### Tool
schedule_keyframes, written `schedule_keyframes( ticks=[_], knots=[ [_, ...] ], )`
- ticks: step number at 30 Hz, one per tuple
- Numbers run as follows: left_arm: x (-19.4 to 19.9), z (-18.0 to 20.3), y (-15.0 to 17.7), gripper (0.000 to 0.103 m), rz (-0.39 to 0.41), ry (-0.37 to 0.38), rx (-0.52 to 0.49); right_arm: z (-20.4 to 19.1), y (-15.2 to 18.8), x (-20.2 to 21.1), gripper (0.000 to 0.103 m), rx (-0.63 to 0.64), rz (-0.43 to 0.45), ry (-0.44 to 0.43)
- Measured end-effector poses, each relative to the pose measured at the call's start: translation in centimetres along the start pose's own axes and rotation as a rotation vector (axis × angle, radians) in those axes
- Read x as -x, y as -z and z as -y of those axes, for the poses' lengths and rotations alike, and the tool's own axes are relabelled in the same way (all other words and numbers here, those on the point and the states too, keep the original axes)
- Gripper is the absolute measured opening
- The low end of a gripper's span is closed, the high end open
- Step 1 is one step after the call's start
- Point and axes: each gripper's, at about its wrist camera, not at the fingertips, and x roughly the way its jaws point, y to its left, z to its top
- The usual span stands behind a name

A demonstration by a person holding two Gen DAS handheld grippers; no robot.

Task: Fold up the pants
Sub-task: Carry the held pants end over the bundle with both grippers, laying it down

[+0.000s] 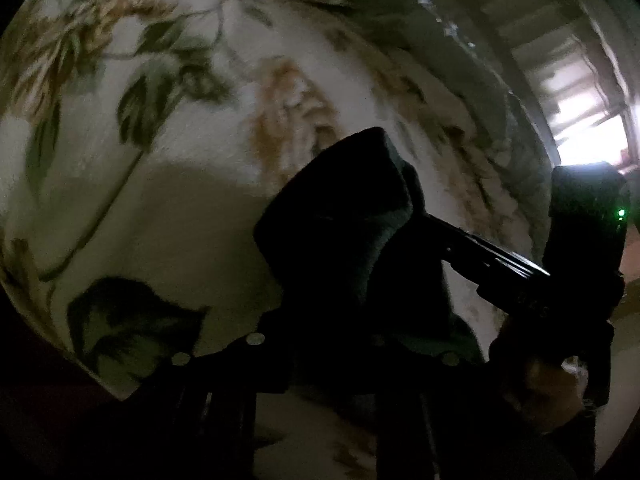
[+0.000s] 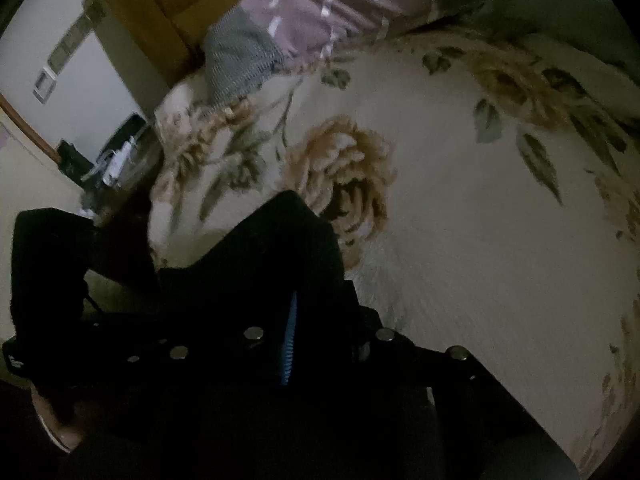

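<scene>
Dark pants (image 1: 340, 220) rise in a bunched fold in the middle of the left wrist view, and my left gripper (image 1: 340, 320) is shut on the cloth from below. From the right, my right gripper (image 1: 440, 240) reaches into the same fold, with a hand (image 1: 548, 380) under its housing. In the right wrist view the pants (image 2: 288, 248) stand as a dark peak over my right gripper (image 2: 292, 312), which is shut on them. A blue ribbed pad (image 2: 290, 340) shows in the narrow slit. The left gripper's housing (image 2: 48, 264) sits at the left. Most of the pants are hidden in shadow.
A cream bedspread with brown flowers and green leaves (image 2: 460, 220) lies under everything. A pink pillow (image 2: 320, 8) and grey knit cloth (image 2: 240, 60) lie by the wooden headboard (image 2: 160, 0). A green quilt (image 2: 540, 8) lies at the back right. A bright window (image 1: 592, 132) shows beyond the bed.
</scene>
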Motion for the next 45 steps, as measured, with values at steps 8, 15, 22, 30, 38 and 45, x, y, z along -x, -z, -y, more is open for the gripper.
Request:
schedule_keyframes(
  ticks=[8,15,22,30,38,45],
  knots=[
    [3.3,6.1,0.5,0.014,0.04,0.081,-0.122,0.4,1.9,7.2,0.019,-0.072,0.164,-0.037],
    [5.3,12.9,2.9,0.014,0.048,0.149,-0.27,1.6,5.5,14.3,0.015,-0.147,0.295,-0.036],
    [6.3,18.3,6.8,0.014,0.019,0.194,-0.386,2.8,9.9,19.3,0.013,-0.22,0.398,-0.028],
    [5.7,23.6,11.3,0.014,-0.04,0.204,-0.503,5.0,15.6,23.2,0.006,-0.315,0.49,-0.04],
    [2.9,27.1,16.0,0.014,-0.115,0.181,-0.62,7.6,20.8,24.3,0.006,-0.426,0.533,-0.032],
    [0.7,29.1,19.8,0.014,-0.179,0.163,-0.716,9.1,25.3,25.3,0.006,-0.506,0.578,-0.031]
  ],
)
